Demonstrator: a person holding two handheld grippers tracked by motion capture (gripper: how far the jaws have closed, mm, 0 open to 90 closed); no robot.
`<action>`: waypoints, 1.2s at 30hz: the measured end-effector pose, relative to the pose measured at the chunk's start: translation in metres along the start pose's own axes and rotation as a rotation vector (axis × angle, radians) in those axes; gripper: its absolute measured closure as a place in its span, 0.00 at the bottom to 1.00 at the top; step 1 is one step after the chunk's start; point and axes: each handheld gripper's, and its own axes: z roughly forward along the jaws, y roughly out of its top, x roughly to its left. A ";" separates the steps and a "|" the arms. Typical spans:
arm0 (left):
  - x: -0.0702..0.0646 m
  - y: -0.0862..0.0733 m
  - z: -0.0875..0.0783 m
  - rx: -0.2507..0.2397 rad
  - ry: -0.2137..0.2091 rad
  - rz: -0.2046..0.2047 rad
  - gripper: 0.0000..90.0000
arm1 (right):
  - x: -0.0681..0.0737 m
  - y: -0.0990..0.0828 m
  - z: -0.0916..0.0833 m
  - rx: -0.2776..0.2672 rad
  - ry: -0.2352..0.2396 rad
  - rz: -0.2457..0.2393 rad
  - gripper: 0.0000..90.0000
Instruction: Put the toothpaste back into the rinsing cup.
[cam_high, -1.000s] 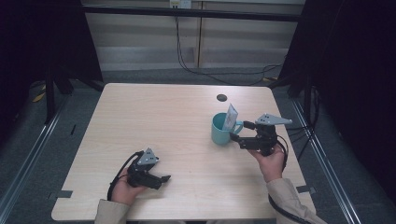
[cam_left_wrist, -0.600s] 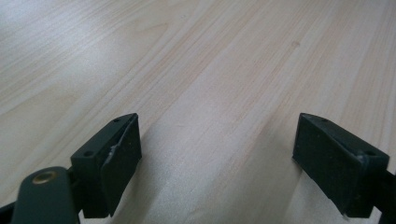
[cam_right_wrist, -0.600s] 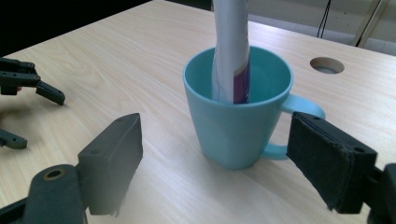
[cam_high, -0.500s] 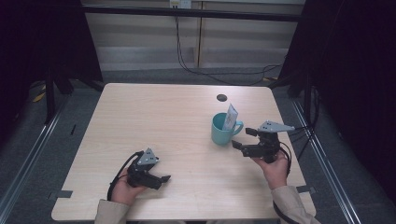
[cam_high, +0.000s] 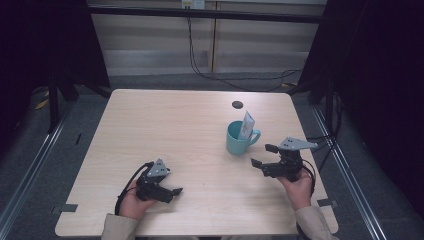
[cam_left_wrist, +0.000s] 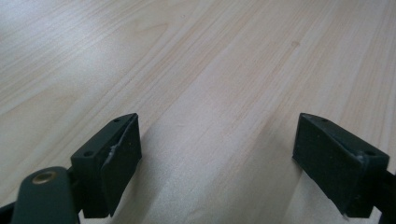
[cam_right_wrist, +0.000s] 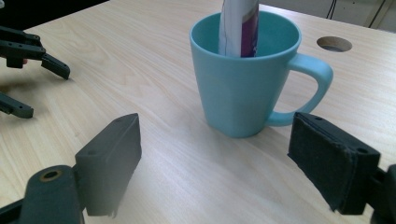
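- Teal mug (cam_high: 240, 138) upright on pale wood table (cam_high: 165, 130), right of centre, handle turned toward the far-right corner; same mug close ahead in right gripper view (cam_right_wrist: 243, 74).
- White sachet with purple print (cam_high: 246, 125) standing inside mug, top sticking up above the rim, leaning on the handle side; seen also at (cam_right_wrist: 239, 25).
- Right gripper (cam_high: 262, 155) now clear of mug, drawn back toward the near-right edge; a second ago at the mug's side, half a second ago just off it. Jaws spread wide, nothing between them, bare table in the gap (cam_right_wrist: 210, 163).
- Left gripper (cam_high: 175, 191) unchanged across all three frames: resting low at near-left of table, well apart from mug. Jaws wide apart, empty, wood grain only between them (cam_left_wrist: 215, 154).
- Round cable hole (cam_high: 237, 104) beyond mug, untouched.
- Reading of change: release made, retreat under way. Sachet deposited and staying put without support; mug not shifted or tipped by withdrawal.
- Judgement: placement step looks complete. Remaining: both grippers parked. Risk low; sachet light and tall, could topple only if mug knocked.
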 end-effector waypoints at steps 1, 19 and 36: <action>0.000 0.000 0.000 0.000 -0.001 0.001 0.16 | 0.000 -0.001 -0.001 0.002 0.000 0.007 0.18; 0.000 0.000 0.000 0.000 0.000 0.000 0.17 | 0.000 -0.026 -0.006 0.050 0.000 -0.011 0.18; 0.000 0.000 0.000 0.000 -0.002 -0.002 0.16 | 0.001 -0.045 -0.009 0.095 0.006 -0.037 0.19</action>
